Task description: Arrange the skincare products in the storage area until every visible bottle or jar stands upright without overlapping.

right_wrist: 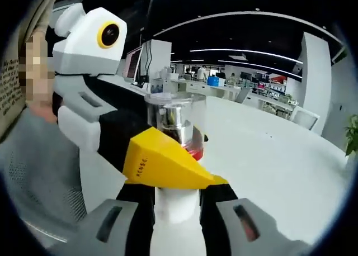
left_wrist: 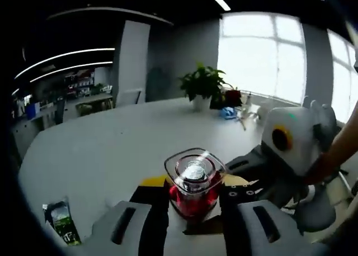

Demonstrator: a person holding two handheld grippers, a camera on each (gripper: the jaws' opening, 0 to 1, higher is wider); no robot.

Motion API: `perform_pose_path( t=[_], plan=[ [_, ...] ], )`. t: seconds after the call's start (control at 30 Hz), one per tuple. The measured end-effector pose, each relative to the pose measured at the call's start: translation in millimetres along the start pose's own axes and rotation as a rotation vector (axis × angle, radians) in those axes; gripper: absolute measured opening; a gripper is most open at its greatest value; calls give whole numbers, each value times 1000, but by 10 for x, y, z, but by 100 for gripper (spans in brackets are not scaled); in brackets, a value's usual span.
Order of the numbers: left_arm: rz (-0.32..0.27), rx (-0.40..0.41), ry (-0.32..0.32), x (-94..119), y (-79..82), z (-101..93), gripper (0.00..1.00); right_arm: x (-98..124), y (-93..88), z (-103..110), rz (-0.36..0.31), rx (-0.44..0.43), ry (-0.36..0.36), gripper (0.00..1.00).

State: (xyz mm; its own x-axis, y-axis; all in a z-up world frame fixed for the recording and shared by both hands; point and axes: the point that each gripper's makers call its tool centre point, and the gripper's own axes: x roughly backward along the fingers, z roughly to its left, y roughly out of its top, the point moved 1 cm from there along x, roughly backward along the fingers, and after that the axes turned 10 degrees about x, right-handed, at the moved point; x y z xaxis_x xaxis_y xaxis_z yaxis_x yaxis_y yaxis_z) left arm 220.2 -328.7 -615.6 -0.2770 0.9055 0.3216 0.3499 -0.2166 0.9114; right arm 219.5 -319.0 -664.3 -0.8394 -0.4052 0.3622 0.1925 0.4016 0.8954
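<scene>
Currently my left gripper (left_wrist: 193,211) clamps the red bottle (left_wrist: 194,190) with a clear cap; my right gripper (right_wrist: 178,211) grips a white bottle (right_wrist: 177,222), above the white table (left_wrist: 106,150).

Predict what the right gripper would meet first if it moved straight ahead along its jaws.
Probably the left gripper, whose yellow-tipped jaw crosses just ahead, clamping the red bottle. Depth is unclear.

Premises: an open-plan office. Evidence: a large white table (left_wrist: 112,150) with a potted plant (left_wrist: 202,87) near its far edge, tall windows (left_wrist: 263,55) behind, strip ceiling lights (left_wrist: 67,57), and rows of desks (right_wrist: 224,91) with monitors (right_wrist: 134,63) beyond the table's far edge.
</scene>
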Motion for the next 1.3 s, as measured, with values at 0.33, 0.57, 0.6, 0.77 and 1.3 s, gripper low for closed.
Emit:
perform_pose_path(
  t=[0.33,0.57,0.6,0.77,1.3],
  plan=[
    [-10,-39,-30,-324,290,235,31,-252,-24,-434,-8,3,43,29],
    [-20,-34,-10,-440,381,355,31,-365,-9,-572,-20,23,84,29],
    [-23,-30,-8,-446,393,373,31,-379,-7,-583,-19,28,93,29],
    [-30,-23,4,-467,416,431,31,-426,11,-610,-15,33,114,29],
    [10,6,-30,-327,352,377,42,-330,7,-489,77,-64,92,45]
  ],
)
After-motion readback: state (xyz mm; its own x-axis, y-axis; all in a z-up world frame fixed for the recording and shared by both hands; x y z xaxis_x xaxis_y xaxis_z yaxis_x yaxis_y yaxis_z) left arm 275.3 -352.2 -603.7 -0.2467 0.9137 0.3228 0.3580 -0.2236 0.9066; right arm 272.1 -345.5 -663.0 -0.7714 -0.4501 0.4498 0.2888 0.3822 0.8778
